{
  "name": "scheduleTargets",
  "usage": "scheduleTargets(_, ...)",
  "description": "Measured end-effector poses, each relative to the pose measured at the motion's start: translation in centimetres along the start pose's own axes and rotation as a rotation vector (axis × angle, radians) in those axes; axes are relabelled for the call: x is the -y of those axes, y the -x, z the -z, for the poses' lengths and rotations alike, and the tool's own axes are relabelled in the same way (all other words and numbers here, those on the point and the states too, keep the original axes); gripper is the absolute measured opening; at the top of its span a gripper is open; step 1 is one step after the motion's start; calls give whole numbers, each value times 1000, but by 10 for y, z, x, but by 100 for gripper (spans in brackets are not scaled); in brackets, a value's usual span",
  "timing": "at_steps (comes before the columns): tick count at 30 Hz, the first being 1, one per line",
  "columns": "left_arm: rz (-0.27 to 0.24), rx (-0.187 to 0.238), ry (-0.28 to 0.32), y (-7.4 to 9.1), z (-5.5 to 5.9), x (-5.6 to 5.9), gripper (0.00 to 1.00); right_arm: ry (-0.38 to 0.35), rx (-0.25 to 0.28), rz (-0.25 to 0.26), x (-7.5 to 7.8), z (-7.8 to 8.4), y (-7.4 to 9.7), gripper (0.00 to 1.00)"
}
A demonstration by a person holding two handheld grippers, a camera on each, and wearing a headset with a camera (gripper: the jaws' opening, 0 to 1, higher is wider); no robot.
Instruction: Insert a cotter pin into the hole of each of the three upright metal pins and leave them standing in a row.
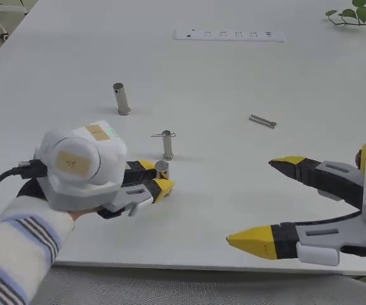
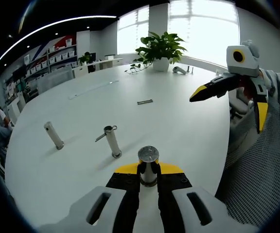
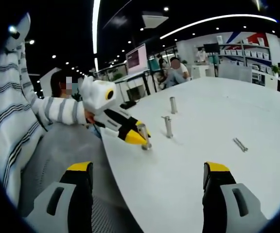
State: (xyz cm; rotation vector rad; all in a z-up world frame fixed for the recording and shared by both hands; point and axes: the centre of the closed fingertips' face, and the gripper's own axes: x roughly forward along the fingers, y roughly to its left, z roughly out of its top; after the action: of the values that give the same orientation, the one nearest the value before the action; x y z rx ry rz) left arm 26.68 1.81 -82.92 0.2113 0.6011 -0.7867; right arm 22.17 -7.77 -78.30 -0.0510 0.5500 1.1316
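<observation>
My left gripper (image 1: 155, 181) (image 2: 148, 171) is shut on an upright metal pin (image 1: 161, 168) (image 2: 148, 164) near the table's front edge. Just beyond it stands a second pin (image 1: 168, 146) (image 2: 113, 141) with a cotter pin (image 1: 162, 134) through its top. A third pin (image 1: 121, 98) (image 2: 54, 135) stands farther back on the left, its hole bare. One loose cotter pin (image 1: 262, 121) (image 2: 145, 102) (image 3: 240, 144) lies flat to the right. My right gripper (image 1: 254, 202) (image 3: 148, 170) hovers open at the front right, holding nothing and apart from all the pins.
A white power strip (image 1: 229, 35) lies at the far side of the white table (image 1: 234, 76). A potted plant (image 1: 354, 14) (image 2: 162, 48) stands at the far right. The table's front edge (image 1: 202, 265) runs just under both grippers. People sit in the background.
</observation>
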Motion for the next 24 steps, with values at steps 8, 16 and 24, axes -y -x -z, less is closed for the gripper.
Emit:
scheduleTargets(8,9,-16,-25,-5,5,3,11,-2,-3,-11,1,1,0,95)
scheduleTargets(16,1,-18,-32,-9,6,3,11,-6,7,-12,3,-1,-1,95)
scheduleTargets(24,-10,-5,-16,-15,3,5,11,-11,14,-13,4,-1,0,95)
